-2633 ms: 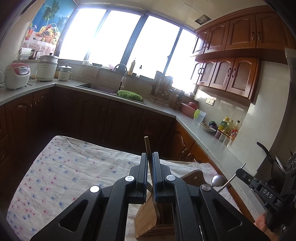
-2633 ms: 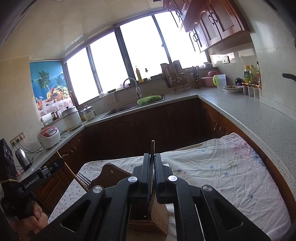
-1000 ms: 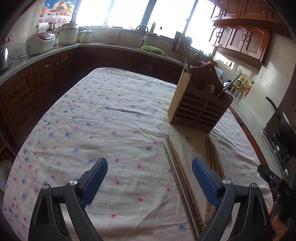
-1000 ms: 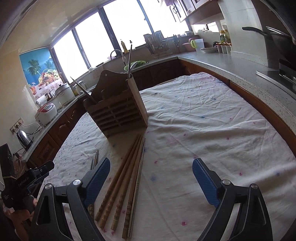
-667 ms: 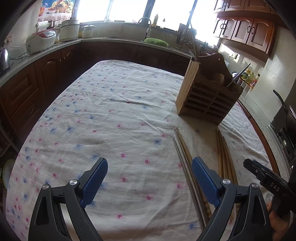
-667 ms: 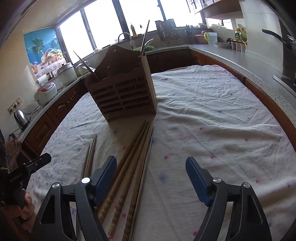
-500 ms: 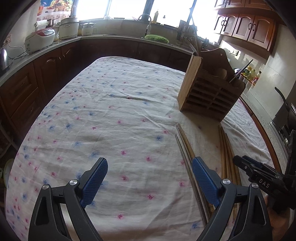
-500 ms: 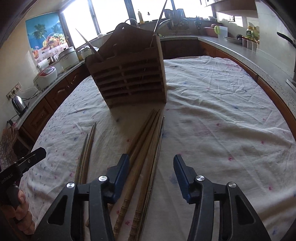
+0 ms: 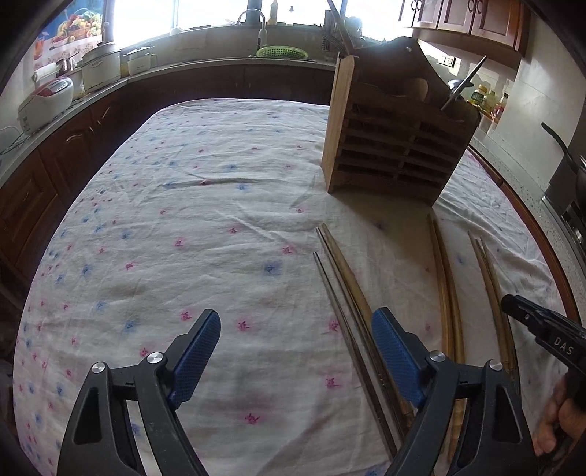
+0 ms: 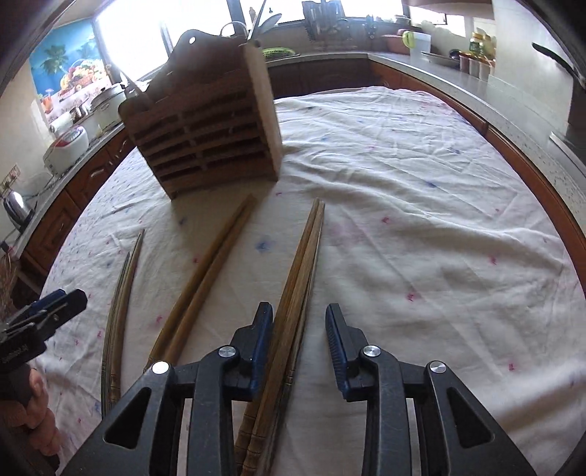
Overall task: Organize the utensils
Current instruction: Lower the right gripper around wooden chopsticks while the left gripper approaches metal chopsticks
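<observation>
floral tablecloth (image 9: 205, 227), wooden utensil holder (image 9: 395, 153), chopstick pairs (image 10: 216, 271)

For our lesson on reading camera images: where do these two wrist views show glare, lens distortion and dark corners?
Left wrist view: the windows are blown out white, the cloth-covered table bulges into a barrel curve, and the corners are vignetted black. Right wrist view: the same window glare, the wooden utensil holder leans from fisheye warp, and the chopsticks at the left bow outward.

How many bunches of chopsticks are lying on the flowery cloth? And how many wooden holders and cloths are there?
Chopstick bunches: 3
Wooden holder: 1
Flowery cloth: 1
Total: 5
</observation>
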The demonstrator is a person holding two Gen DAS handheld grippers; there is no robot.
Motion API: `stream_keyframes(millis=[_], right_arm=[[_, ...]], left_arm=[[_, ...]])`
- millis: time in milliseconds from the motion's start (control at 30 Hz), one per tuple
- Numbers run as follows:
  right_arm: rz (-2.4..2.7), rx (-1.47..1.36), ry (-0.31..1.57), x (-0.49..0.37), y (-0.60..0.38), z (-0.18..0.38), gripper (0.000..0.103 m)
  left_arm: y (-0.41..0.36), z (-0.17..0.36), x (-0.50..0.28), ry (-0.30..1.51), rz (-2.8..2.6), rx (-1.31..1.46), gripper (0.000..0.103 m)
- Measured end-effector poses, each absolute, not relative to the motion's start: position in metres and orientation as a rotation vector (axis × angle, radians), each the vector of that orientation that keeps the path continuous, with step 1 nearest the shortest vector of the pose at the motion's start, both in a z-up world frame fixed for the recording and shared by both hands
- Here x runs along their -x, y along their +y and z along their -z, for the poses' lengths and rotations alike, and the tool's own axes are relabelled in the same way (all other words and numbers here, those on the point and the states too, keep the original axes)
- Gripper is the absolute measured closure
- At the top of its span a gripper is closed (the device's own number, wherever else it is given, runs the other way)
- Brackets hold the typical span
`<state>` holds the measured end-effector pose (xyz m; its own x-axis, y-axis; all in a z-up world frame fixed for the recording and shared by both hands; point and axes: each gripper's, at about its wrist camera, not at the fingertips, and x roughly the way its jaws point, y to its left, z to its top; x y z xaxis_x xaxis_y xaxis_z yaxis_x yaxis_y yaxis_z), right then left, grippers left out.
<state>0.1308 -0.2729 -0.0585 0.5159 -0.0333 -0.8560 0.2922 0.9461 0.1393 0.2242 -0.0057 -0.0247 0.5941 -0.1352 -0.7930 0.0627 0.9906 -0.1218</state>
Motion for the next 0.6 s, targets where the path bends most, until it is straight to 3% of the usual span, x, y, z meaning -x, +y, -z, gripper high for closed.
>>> stream_keyframes(millis=[100, 233, 600], right_arm=[[0.219, -0.317, 0.97, -0.126, -0.282, 0.05, 0.071], [0.185, -0.322, 0.941, -0.135, -0.282, 0.043, 0.079], [0.162, -0.291, 1.019, -0.17, -0.276, 0.069, 0.084]], left_arm=[[-0.016, 0.035, -0.237, 0.958, 0.096, 0.035, 0.032], [-0.016, 0.039, -0.241, 0.941, 0.095, 0.028, 0.032], [-0.009, 0.04, -0.245, 0.962, 0.112, 0.04, 0.039]])
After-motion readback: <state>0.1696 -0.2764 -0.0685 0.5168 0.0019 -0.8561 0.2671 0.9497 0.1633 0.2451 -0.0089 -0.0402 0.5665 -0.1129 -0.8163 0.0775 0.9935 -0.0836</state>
